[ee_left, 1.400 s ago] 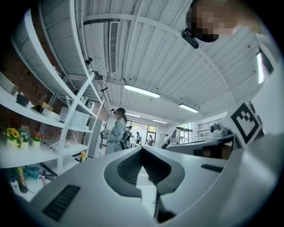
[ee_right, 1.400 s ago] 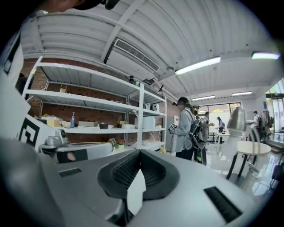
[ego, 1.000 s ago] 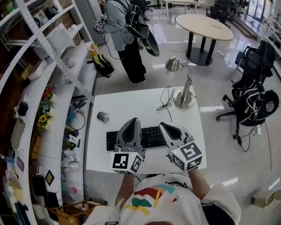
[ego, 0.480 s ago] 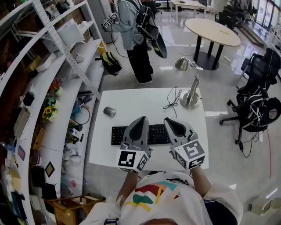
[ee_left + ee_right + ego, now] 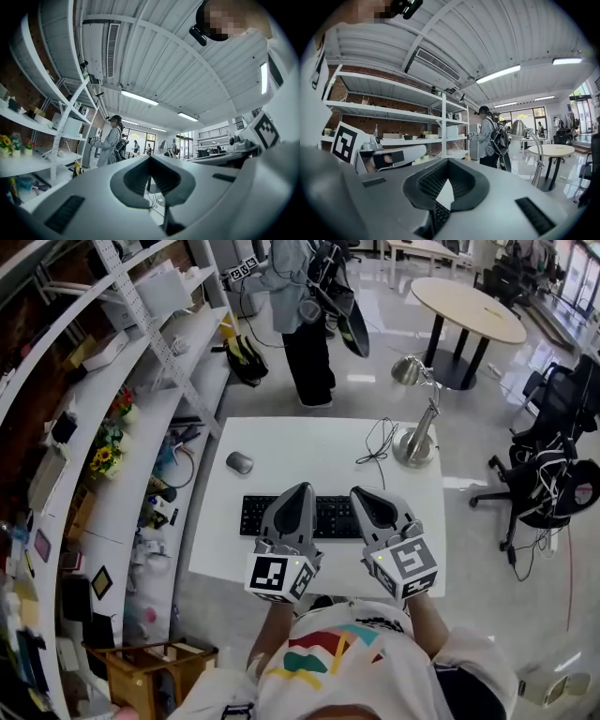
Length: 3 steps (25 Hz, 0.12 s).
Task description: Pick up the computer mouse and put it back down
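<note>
The grey computer mouse (image 5: 240, 462) lies on the white desk (image 5: 309, 446), to the left of and beyond the black keyboard (image 5: 309, 517). My left gripper (image 5: 299, 491) hovers over the keyboard's middle, its jaws shut and empty, well to the right of the mouse and nearer to me. Beside it my right gripper (image 5: 362, 495) hangs over the keyboard's right end, also shut on nothing. In the left gripper view the left gripper (image 5: 150, 158) points out level across the room. In the right gripper view the right gripper (image 5: 447, 161) has keyboard keys showing through the gap below its tips.
A silver desk lamp (image 5: 417, 442) with a thin black cable (image 5: 378, 444) stands at the desk's far right. Cluttered white shelves (image 5: 122, 427) run along the left. A person (image 5: 309, 306) stands beyond the desk, near a round table (image 5: 469, 310). A black office chair (image 5: 558, 474) stands on the right.
The head view has shifted, so the desk sits higher and further right in the picture. Both grippers stay shut over the keyboard, drifting slightly. The mouse has not moved.
</note>
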{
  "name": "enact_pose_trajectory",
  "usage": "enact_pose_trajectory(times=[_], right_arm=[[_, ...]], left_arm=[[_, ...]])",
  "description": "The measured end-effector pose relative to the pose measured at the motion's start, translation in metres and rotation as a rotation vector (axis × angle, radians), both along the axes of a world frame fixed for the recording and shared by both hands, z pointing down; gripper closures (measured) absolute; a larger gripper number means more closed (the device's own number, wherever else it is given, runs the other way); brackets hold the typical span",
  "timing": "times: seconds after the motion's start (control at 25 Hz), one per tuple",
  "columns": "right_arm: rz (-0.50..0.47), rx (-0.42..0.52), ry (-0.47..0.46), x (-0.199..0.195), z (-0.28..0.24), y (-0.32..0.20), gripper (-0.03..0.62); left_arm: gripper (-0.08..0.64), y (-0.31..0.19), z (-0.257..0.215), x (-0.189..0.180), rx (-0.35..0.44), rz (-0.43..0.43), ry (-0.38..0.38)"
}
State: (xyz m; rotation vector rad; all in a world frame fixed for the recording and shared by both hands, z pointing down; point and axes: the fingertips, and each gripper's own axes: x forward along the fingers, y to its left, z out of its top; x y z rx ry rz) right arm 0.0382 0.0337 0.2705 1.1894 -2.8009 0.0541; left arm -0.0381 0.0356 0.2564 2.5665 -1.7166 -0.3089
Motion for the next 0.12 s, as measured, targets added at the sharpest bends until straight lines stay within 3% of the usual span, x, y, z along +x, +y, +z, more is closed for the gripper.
enact_pose_trajectory(times=[0.12], right_arm=[[-0.005, -0.012, 0.006, -0.0120, 0.0021, -0.0009, 0.579]], left_arm=[[0.514, -0.0009, 0.0024, -0.0106, -0.010, -0.002, 0.013]])
